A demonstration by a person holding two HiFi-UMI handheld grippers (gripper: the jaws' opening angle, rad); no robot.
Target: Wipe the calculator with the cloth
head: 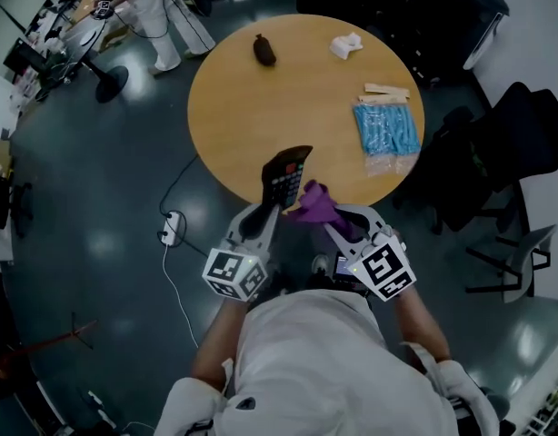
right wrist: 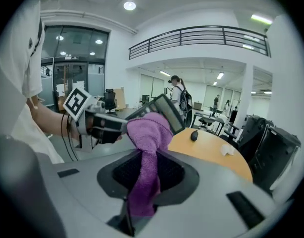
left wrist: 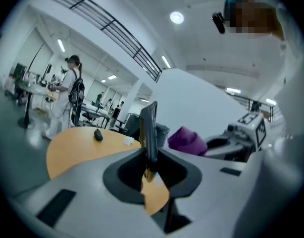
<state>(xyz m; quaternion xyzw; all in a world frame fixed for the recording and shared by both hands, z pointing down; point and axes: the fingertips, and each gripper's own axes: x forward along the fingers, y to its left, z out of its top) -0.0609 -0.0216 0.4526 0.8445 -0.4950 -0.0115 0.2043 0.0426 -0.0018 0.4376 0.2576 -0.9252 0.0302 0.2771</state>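
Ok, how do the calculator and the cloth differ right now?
The calculator is black, flat and rigid; the cloth is purple, soft and bunched. The calculator is clamped in the left gripper, tilted up; the cloth is clamped in the right gripper. Both are held off the table, by its near edge.

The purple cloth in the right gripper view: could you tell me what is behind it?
The calculator, held by the left gripper; the cloth covers its lower part, so the keys there are hidden.
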